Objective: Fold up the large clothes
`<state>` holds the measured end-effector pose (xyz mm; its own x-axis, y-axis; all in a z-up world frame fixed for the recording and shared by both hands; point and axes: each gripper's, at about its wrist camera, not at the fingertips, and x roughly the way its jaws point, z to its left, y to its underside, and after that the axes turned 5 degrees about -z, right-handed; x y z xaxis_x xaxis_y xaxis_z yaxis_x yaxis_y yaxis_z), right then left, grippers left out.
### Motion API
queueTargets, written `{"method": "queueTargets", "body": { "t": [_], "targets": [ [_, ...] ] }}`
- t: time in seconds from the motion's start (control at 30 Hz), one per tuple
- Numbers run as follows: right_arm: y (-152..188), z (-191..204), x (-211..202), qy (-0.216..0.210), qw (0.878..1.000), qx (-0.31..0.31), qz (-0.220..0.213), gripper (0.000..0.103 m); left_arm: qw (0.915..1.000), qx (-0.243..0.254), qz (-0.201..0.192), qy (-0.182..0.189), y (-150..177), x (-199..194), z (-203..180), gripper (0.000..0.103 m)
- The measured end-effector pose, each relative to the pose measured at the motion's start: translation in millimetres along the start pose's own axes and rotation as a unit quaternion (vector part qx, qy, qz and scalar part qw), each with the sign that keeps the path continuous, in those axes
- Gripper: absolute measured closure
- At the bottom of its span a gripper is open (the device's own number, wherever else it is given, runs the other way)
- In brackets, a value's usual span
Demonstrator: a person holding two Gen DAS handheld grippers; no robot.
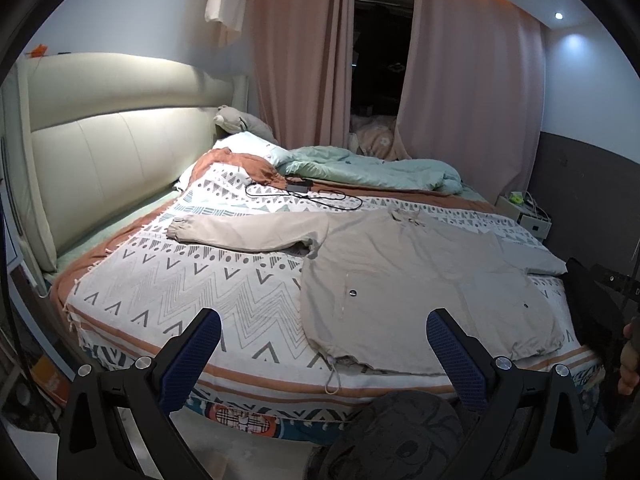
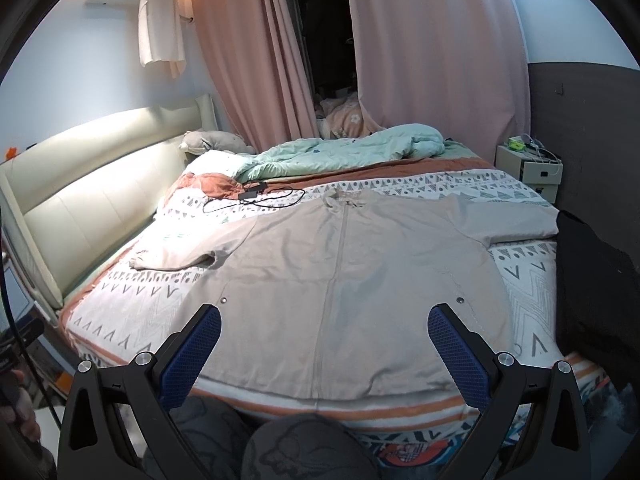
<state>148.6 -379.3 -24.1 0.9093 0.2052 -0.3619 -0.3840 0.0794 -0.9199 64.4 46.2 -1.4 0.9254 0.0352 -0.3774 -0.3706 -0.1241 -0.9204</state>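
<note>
A beige jacket [image 2: 340, 280] is lying flat, front up, across the frame centre on the patterned bedspread [image 2: 132, 320], sleeves spread outward. The left gripper [image 1: 324, 340] and right gripper [image 2: 324, 336] are both hovering at lower frame with fingers spread wide, gripping nothing, short of the hem.

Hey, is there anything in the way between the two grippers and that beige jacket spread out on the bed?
Nothing visible. The beige jacket lies flat on the patterned blanket with its hem at the near edge, straight ahead of the open right gripper and left gripper. The black charger cable lies beyond the collar, out of the way.
</note>
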Motion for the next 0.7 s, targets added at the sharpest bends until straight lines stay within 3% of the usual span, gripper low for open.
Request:
{"method": "queueTargets", "body": {
  "t": [0.3,0.7],
  "targets": [
    [-23,8,74,-0.023,0.999,0.019,0.028,0.0,0.9995,-0.015,0.01,-0.024,-26,50,24,0.0],
    [-48,25,206,-0.057,0.995,0.018,0.078,0.0,0.9935,-0.056,0.062,-0.077,-50,166,78,0.005]
  ]
}}
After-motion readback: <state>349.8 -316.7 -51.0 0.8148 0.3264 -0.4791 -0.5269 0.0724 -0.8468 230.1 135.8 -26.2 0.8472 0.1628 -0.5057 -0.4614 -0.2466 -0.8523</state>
